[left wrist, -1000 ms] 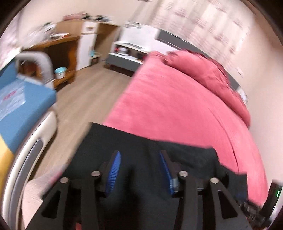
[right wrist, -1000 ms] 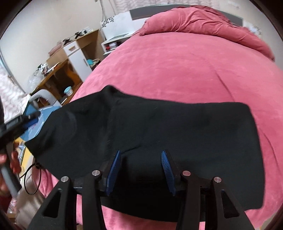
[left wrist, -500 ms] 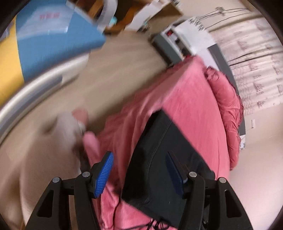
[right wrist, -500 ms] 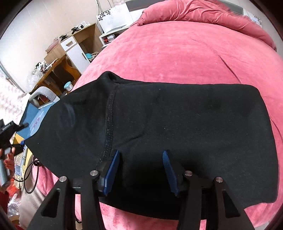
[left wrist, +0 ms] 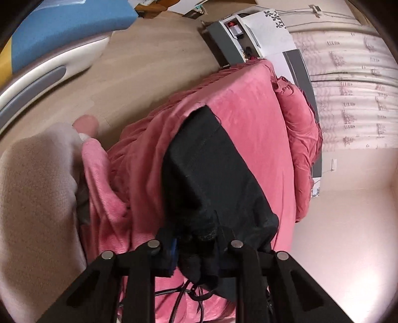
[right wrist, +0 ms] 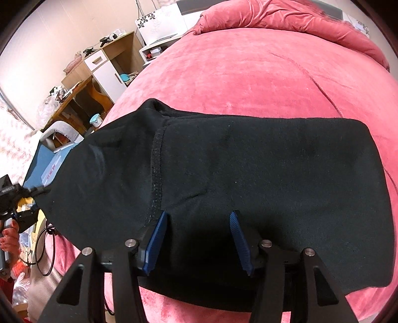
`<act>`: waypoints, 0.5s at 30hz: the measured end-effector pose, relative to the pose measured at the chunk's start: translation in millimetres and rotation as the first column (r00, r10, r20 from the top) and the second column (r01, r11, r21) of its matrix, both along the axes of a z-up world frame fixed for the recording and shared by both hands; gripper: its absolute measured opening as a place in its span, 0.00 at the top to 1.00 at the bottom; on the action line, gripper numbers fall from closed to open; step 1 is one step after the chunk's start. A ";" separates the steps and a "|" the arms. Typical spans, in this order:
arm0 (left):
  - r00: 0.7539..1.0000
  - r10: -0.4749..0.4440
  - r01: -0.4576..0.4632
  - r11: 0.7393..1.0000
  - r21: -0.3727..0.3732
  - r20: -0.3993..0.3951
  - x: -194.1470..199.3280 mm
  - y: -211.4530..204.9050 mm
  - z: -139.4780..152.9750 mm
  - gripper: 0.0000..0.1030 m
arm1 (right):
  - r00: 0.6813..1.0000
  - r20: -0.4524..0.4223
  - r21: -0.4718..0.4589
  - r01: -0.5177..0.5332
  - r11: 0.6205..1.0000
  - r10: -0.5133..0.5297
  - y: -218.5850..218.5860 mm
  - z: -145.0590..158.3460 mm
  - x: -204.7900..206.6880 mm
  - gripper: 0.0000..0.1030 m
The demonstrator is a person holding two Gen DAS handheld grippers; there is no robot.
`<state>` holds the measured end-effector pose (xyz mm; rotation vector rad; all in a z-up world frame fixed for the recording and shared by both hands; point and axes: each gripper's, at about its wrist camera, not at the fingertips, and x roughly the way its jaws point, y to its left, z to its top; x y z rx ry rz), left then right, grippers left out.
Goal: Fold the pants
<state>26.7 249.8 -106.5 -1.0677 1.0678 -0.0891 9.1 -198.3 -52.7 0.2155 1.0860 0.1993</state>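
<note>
Black pants (right wrist: 248, 174) lie folded flat across a pink bed (right wrist: 248, 74), one end hanging over its left side. My right gripper (right wrist: 197, 238) stands open just above the near part of the cloth, blue pads apart and gripping nothing. My left gripper (left wrist: 196, 248) is at the pants' (left wrist: 211, 174) end by the bed's (left wrist: 248, 111) edge. Its jaws are closing, and a bunch of black cloth is pinched between them. In the right wrist view the left gripper (right wrist: 15, 198) shows at the far left, held by a hand, at the pants' corner.
A rumpled pink duvet (right wrist: 286, 17) lies at the bed's head. Left of the bed are wooden floor (left wrist: 149, 62), a blue-cushioned seat (left wrist: 62, 27), a desk (right wrist: 74, 97) and a white cabinet (right wrist: 107, 69). Black cables (left wrist: 184, 295) hang below the pants. A beige-clad limb (left wrist: 37, 198) fills the left.
My left gripper rolled and sank from above the pants to their end at the bed's side, then closed on the cloth. The right gripper has barely moved.
</note>
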 end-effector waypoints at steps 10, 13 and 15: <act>0.932 -0.140 0.089 0.983 0.162 0.334 9.0 -63.5 96.8 0.86 | 0.999 -0.033 0.031 0.011 0.999 -0.010 -3.6 -3.6 3.5 0.45; 0.904 -0.168 0.115 0.981 0.156 0.393 13.9 -80.4 117.1 0.86 | 0.999 -0.031 0.050 0.017 0.999 -0.016 -5.5 -2.3 0.6 0.45; 0.888 -0.175 0.130 0.983 0.131 0.425 16.2 -89.4 125.3 0.86 | 0.999 -0.034 0.079 0.028 0.996 -0.025 -8.8 -1.1 -2.1 0.45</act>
